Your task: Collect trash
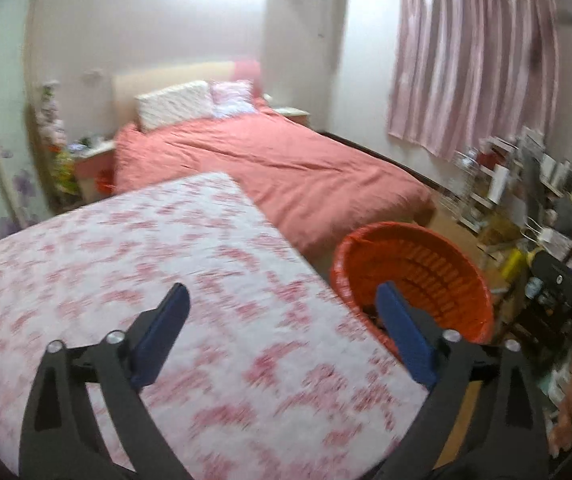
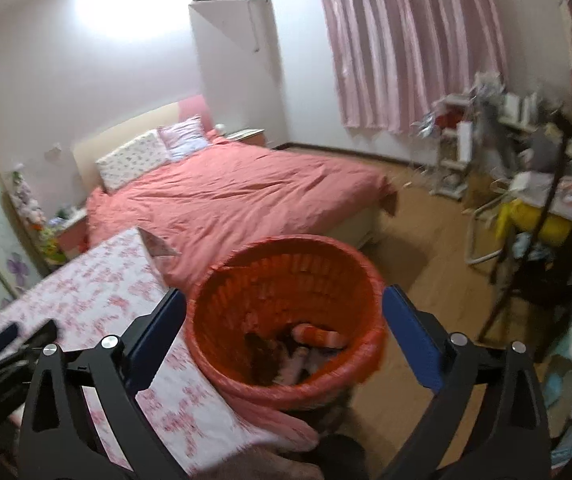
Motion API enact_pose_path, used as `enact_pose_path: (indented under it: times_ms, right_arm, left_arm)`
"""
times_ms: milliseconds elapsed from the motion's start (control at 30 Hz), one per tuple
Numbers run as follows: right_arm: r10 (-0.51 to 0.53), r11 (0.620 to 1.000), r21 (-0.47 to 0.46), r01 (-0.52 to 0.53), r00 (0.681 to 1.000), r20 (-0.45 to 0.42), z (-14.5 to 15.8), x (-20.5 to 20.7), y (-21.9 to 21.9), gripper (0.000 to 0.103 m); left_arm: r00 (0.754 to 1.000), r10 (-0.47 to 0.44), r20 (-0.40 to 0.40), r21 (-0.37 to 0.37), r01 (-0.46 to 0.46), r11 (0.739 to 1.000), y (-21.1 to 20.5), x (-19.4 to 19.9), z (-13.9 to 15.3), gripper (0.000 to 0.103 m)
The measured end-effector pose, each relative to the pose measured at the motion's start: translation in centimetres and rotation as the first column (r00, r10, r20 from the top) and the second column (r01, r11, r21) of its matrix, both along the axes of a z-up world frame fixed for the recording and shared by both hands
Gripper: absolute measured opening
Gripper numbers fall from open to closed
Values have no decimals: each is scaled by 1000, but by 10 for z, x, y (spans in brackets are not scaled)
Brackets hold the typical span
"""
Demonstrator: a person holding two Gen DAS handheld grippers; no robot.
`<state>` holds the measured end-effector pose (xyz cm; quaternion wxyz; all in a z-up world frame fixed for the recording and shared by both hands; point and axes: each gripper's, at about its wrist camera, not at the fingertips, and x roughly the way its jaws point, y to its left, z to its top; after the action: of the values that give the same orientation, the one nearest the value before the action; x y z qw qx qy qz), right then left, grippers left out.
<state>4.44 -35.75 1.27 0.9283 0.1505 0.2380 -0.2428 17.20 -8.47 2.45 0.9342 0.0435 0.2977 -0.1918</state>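
Orange trash basket (image 2: 286, 312) stands on the floor against the table (image 2: 117, 304) edge — dead ahead at 12 o'clock, directly under the right gripper (image 2: 286, 320), wrappers inside. Right gripper spread, empty. Left gripper (image 1: 281, 320) also spread, empty, over the tablecloth; basket at its 2 o'clock — right hand nearer.

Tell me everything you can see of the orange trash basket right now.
The orange trash basket is round, slatted plastic lined with a red bag folded over its rim. It stands upright on the wooden floor, beside the floral-covered table. Some blurred trash lies at its bottom. The open right gripper hangs above it, not touching.
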Motion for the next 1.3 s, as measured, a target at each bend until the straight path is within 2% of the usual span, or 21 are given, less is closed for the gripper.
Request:
enact_pose_path:
  times_ms: [133, 233, 333, 433, 767, 1067, 1300]
  right_arm:
    - [-38, 996, -77, 36, 999, -27, -1, -15, 22, 97]
    - [-50, 988, -147, 48, 999, -9, -3, -32, 43, 99]
    - [-16, 989, -148, 19, 1000, 23, -3, -48, 56, 100]
    - [7, 991, -132, -1, 999, 47, -4, -60, 60, 100]
    - [34, 989, -148, -26, 998, 50, -13, -77, 82, 100]
    - [42, 983, -178, -41, 999, 0, -24, -82, 105, 100]
    - [20, 986, -167, -24, 999, -24, -25, -87, 101, 100]
  left_arm:
    - [993, 109, 51, 12, -110, 994, 30, -34, 1, 99]
    - [978, 198, 67, 16, -199, 980, 52, -56, -4, 99]
    - [956, 280, 92, 14, -282, 959, 73, -81, -8, 99]
    - [945, 313, 94, -4, -314, 949, 86, -100, -10, 99]
    - [936, 335, 108, -39, -333, 942, 104, -143, -22, 99]
    - [928, 365, 80, -57, -361, 931, 120, -153, -32, 99]
    - [930, 350, 107, -63, -345, 936, 118, -162, -28, 99]
